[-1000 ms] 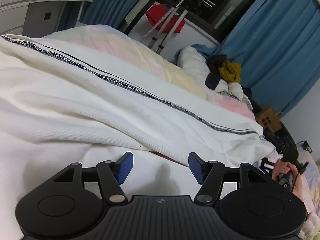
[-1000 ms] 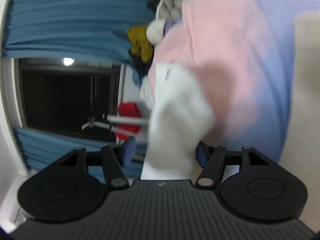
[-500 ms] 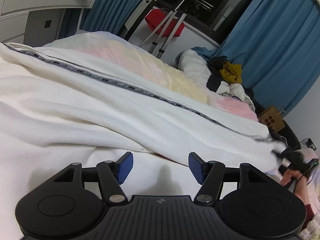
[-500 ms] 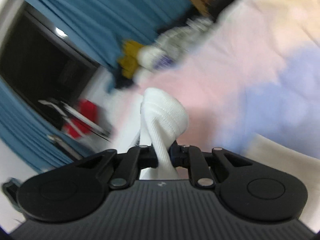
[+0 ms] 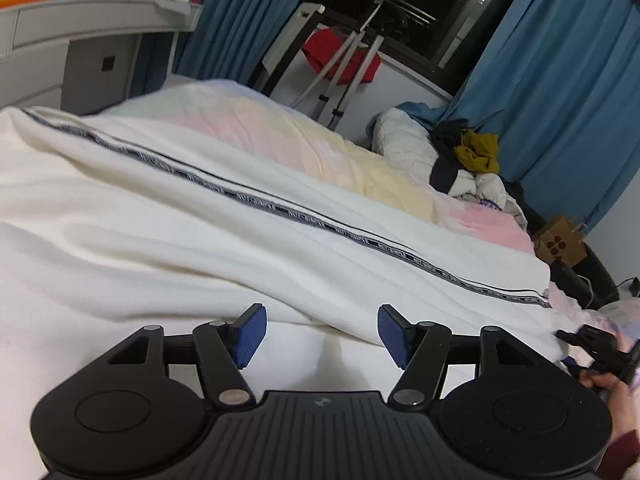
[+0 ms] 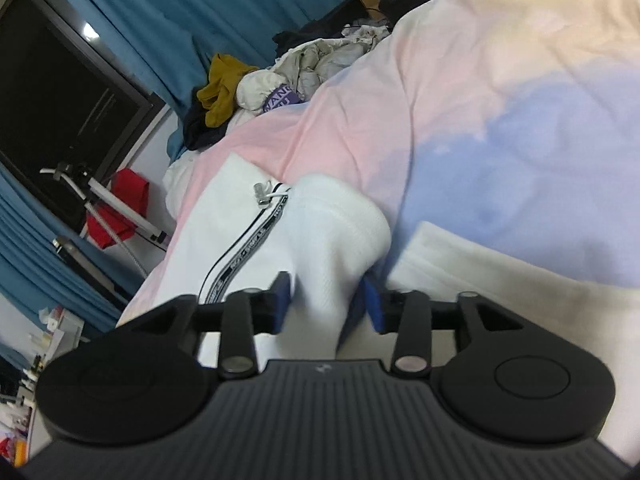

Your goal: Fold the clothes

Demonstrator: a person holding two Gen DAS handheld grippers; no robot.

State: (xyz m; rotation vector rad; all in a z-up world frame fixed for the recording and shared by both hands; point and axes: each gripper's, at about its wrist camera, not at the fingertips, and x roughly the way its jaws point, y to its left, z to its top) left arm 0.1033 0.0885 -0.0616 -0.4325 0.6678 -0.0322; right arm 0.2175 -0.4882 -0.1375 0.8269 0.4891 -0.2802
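Left: the left gripper, blue-padded jaws spread and empty, hovers low over the long white ribbed-knit garment with a dark printed side stripe, which lies stretched across the pastel pink, yellow and blue bed cover.

Right: the right gripper has its blue pads set against either side of a bunched end of that garment; whether they truly pinch it cannot be told, as gaps show at the pads.

A good fold likely calls for a firm bite on the end, carried level, while the free gripper pins the cloth flat.

Writing: the stripe bears repeated lettering, too blurred to read. A purple label in the laundry heap shows "NANG".
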